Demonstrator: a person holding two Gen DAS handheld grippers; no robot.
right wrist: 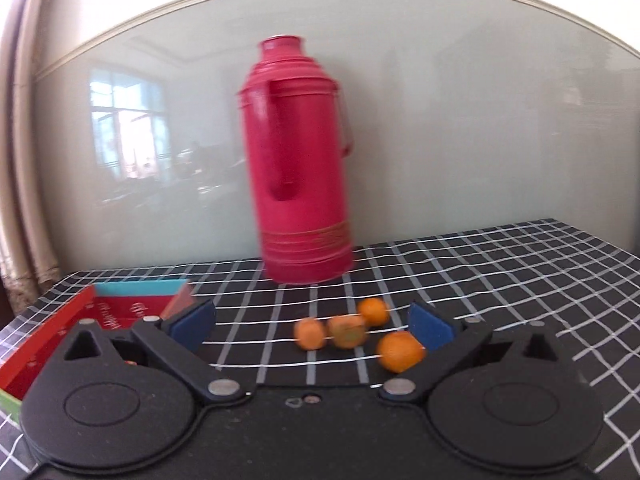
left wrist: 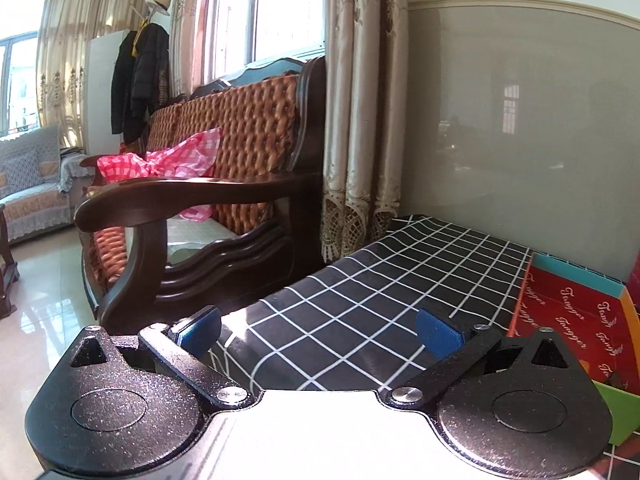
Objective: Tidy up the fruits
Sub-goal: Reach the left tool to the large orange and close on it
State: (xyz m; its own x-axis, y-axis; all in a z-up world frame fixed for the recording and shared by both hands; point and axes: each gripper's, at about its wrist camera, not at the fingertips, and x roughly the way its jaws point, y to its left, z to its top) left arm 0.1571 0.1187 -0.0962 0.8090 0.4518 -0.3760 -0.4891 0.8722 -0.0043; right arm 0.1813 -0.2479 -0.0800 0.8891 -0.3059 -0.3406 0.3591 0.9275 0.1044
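Several small oranges lie on the black checked tablecloth in the right wrist view: the nearest orange (right wrist: 400,351) sits close to the right finger, two more (right wrist: 310,333) (right wrist: 347,331) lie in the middle, and one (right wrist: 374,311) lies farther back. My right gripper (right wrist: 312,326) is open and holds nothing, with the oranges just ahead of it. A shallow red box (right wrist: 60,332) with coloured walls lies at its left. My left gripper (left wrist: 318,330) is open and empty above the cloth, with the same red box (left wrist: 568,316) at its right.
A tall red thermos flask (right wrist: 302,164) stands behind the oranges by the glossy grey wall. A wooden sofa (left wrist: 224,184) with a pink checked cloth stands left of the table, beside a beige curtain (left wrist: 360,120). The table edge (left wrist: 280,296) falls off toward the sofa.
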